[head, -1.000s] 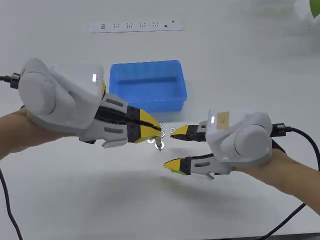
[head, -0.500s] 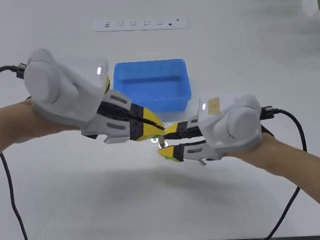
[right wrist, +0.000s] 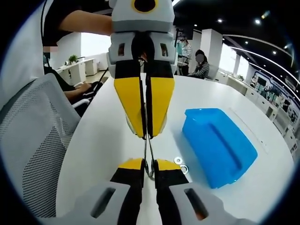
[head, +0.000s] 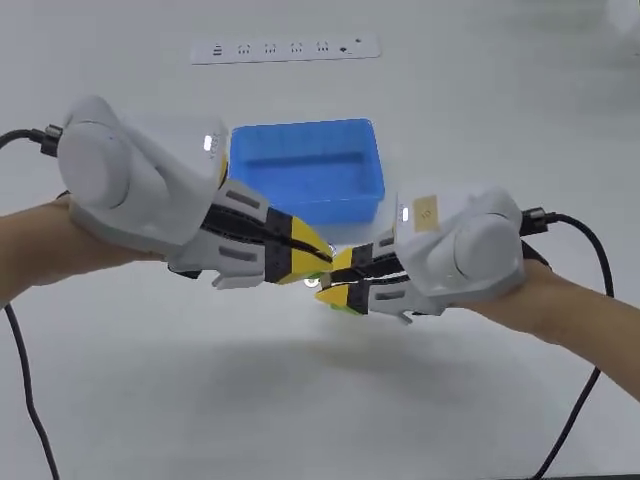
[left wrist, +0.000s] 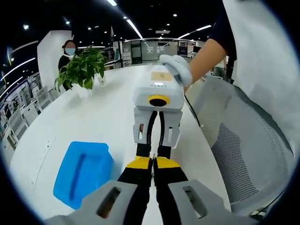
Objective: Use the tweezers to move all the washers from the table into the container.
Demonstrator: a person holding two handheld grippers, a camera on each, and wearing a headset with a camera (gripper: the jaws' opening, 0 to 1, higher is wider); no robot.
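Tweezers [right wrist: 148,154]: thin metal, clamped between the closed yellow jaws of the left gripper [head: 320,254] and, lower down, those of the right gripper [head: 336,283]; whether the legs are squeezed or spread cannot be told. Washers [right wrist: 178,160]: two, flat on the table [head: 200,400] just beside the blue container [head: 320,208]. Advised: one grip is to be made firm and square before the other is released.

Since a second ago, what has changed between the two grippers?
The right gripper moved in toward the left gripper and closed from open onto the tweezers. The left gripper kept its grip on them; the blue container stayed put.
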